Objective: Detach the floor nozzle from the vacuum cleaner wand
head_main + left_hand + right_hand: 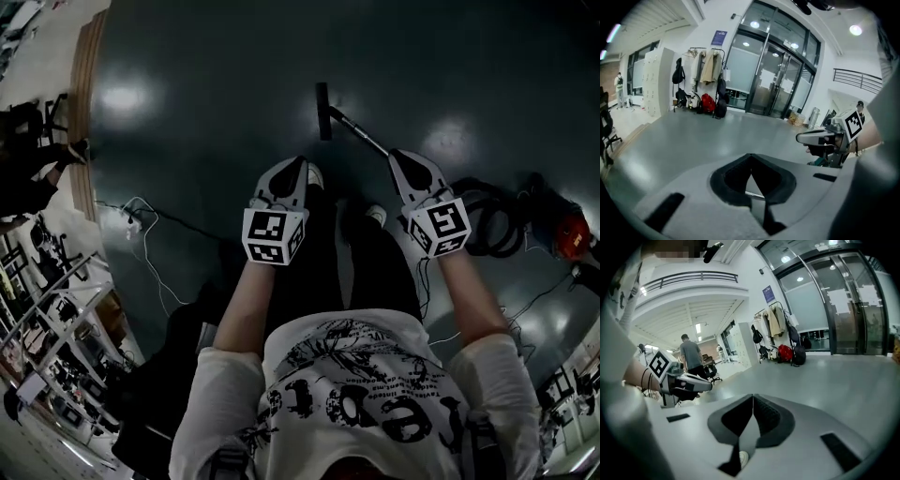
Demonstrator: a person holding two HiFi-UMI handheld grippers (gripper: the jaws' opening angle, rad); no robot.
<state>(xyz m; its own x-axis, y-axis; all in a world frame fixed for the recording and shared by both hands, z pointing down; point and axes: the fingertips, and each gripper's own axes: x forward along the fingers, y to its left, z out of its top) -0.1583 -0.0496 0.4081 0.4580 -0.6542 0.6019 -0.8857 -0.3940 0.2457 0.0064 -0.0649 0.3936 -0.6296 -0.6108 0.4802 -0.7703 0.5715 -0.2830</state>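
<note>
Left tongs (298, 164) and right tongs (397, 156): both closed tip to tip, holding nothing, side by side above the floor (206, 103). Beyond them lies the floor nozzle (323, 111), long axis up-down in the head view. The wand (358, 133) slants from it toward the right tongs. Open floor surrounds the nozzle; a hose coil (495, 225) lies at right.
</note>
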